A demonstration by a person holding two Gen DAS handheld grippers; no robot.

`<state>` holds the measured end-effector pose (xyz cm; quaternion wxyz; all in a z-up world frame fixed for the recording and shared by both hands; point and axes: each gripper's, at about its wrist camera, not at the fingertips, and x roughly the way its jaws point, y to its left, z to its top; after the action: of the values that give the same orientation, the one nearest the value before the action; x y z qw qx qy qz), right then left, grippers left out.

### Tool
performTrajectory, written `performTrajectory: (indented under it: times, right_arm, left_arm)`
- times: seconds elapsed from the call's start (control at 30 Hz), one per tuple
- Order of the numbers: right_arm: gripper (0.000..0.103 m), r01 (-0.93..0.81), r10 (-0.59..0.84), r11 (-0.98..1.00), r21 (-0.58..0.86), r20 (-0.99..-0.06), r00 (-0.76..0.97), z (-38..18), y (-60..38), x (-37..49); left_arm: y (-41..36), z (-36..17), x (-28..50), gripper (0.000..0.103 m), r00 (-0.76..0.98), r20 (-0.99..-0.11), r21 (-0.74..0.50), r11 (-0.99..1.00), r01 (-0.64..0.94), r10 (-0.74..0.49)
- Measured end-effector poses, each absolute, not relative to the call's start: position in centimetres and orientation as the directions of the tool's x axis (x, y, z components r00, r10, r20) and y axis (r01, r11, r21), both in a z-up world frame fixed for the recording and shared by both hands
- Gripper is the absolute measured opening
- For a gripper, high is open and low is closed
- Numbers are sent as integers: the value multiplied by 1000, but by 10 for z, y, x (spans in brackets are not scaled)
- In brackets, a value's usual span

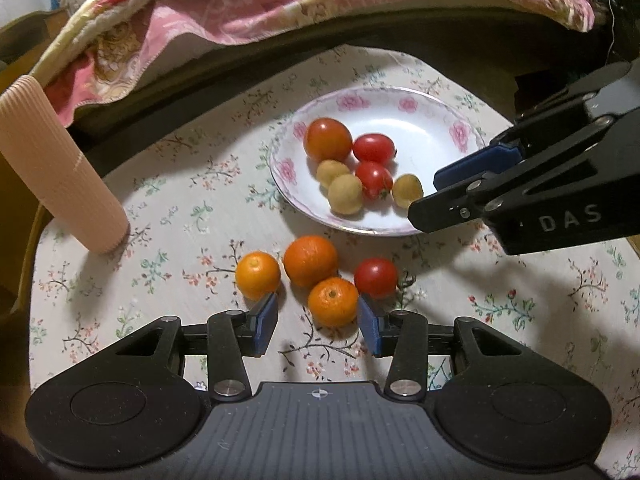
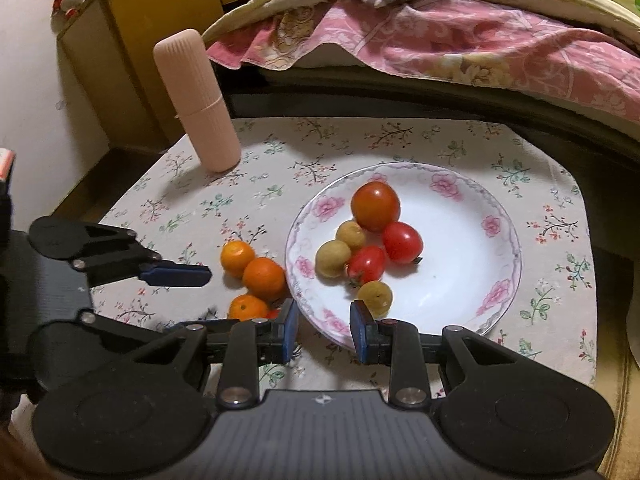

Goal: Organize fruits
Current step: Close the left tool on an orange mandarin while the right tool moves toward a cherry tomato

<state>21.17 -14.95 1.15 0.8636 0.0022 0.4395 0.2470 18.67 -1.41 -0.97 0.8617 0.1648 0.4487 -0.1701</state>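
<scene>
Left wrist: right hand-held gripper (image 1: 430, 196) reads "DAS" (white).

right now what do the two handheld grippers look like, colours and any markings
Both are matte black plastic with blue pads on the fingers. The left gripper has a wide ribbed grey body with a small crosshair mark, round discs at each side and silver pivot screws on its linkage arms. The right gripper is built the same; from the left wrist view its side reads "DAS" in pale letters. No cables show.

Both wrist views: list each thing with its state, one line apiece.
Left gripper: open, empty, nearest orange ahead.
Right gripper: open, empty, over plate rim.
Plate: holds three tomatoes, three yellowish fruits.
Oranges: three, on cloth.
Tomato: on cloth.
Pink case: upright, closed.
</scene>
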Motion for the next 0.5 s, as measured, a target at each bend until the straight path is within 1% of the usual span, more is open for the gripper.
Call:
performTrajectory:
  times: [0.37,0.5]
  right_arm:
    - [31,-432,444,869,239,-763,471,11,-154,208]
    - [31,-445,458,860,250,-762,457,12,-154,206]
  left_arm:
    - [-27,-32,194,52,498,-856,122,880,460,-141]
    - [-27,-33,199,52,498,-853,95,892,442,-155]
